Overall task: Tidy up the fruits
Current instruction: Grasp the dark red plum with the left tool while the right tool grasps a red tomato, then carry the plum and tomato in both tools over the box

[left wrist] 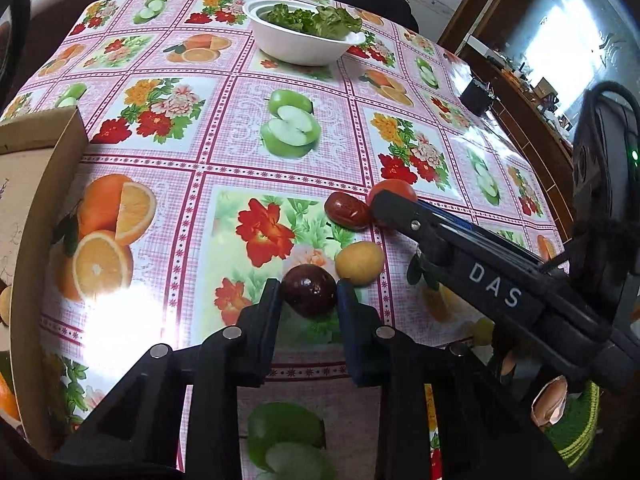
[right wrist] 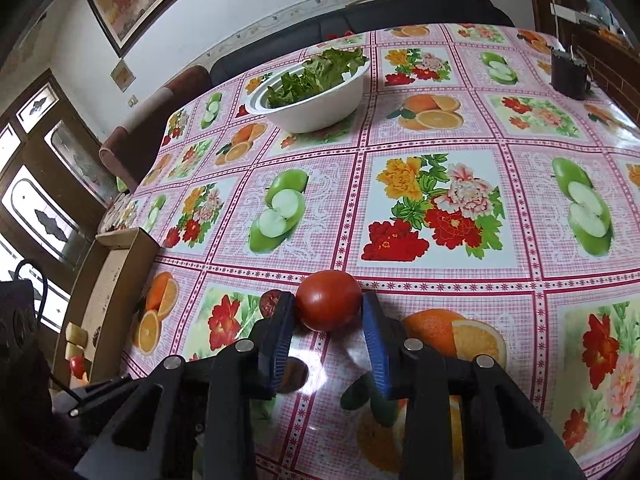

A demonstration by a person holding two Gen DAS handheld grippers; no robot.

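My left gripper (left wrist: 309,290) is shut on a dark red jujube (left wrist: 309,290) just above the tablecloth. A yellow fruit (left wrist: 359,262) lies right of it, and another red jujube (left wrist: 346,211) lies beyond. My right gripper (right wrist: 328,306) has its jaws around a red tomato (right wrist: 328,306) on the table, touching its sides. In the left wrist view the right gripper reaches in from the right with the tomato (left wrist: 394,190) at its tip. A cardboard box (left wrist: 36,216) stands at the left; in the right wrist view the box (right wrist: 116,272) holds some fruit pieces.
A white bowl of lettuce (left wrist: 304,40) stands at the far side of the table; it also shows in the right wrist view (right wrist: 316,92). A black object (right wrist: 568,72) sits at the far right edge. The tablecloth (left wrist: 240,128) has printed fruit and flowers.
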